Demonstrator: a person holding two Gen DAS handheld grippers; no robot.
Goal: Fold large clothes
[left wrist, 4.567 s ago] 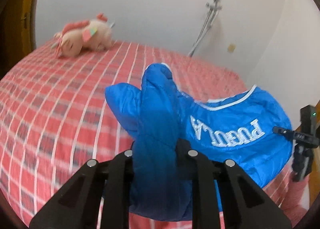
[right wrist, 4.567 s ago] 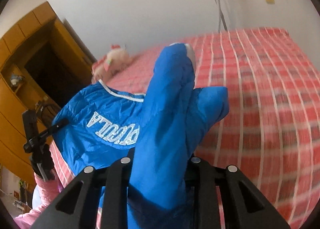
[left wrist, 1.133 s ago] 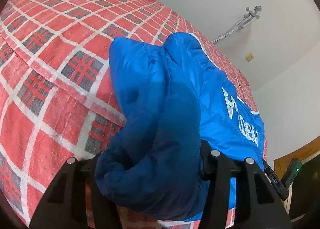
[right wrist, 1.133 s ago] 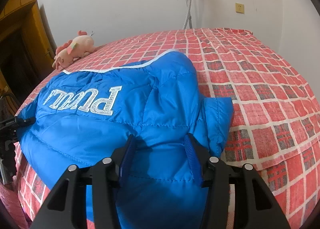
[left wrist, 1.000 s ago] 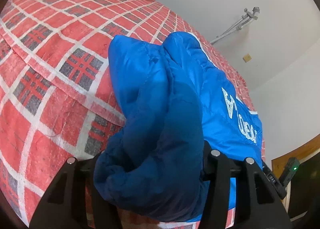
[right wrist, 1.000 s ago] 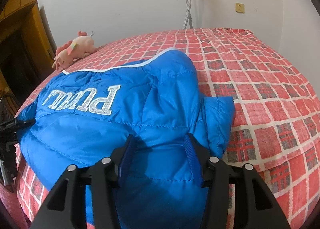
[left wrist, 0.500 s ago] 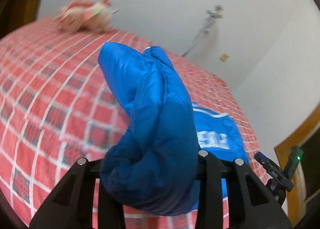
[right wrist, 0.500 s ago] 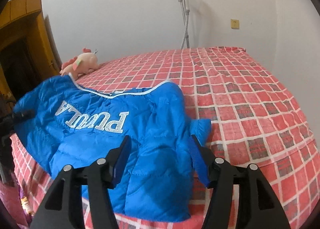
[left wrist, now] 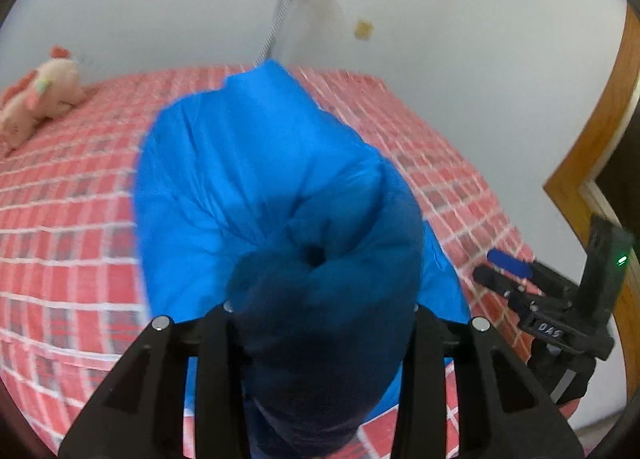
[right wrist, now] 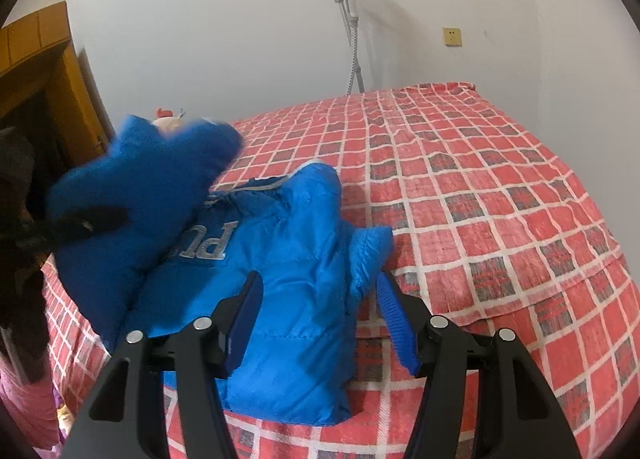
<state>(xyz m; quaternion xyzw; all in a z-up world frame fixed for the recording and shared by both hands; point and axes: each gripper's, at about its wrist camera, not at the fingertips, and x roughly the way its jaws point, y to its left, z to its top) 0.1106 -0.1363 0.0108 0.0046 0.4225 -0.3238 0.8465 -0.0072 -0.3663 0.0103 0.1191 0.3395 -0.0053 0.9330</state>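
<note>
**A:** What do my 2 wrist views give me?

**B:** From where I sit, the left gripper [left wrist: 320,323] has its fingers pinching a thick bunched wad of the blue puffer jacket [right wrist: 288,267], held up off the bed [right wrist: 500,195]. That wad fills the middle of the left view, and its picture is blurred.

**A:** And the right side?

**B:** The right gripper [right wrist: 320,311] has its fingers spread wide. The blue pads [right wrist: 394,323] stand on either side of the jacket's near edge, and I see a gap between each pad and the cloth, so they grip nothing.

**A:** Where does the jacket lie?

**B:** Most of it rests on the red checked bed near the front left corner, white lettering facing up and partly covered. 1 part is lifted at the left of the right view, where the left gripper's dark fingers show against it.

**A:** Any containers?

**B:** I see none in either view. A pink plush toy [left wrist: 38,103] lies at the far side of the bed, well apart from the jacket. A grey crutch [right wrist: 350,23] leans on the white wall, with a yellow wall socket [right wrist: 452,37] to its right.
</note>
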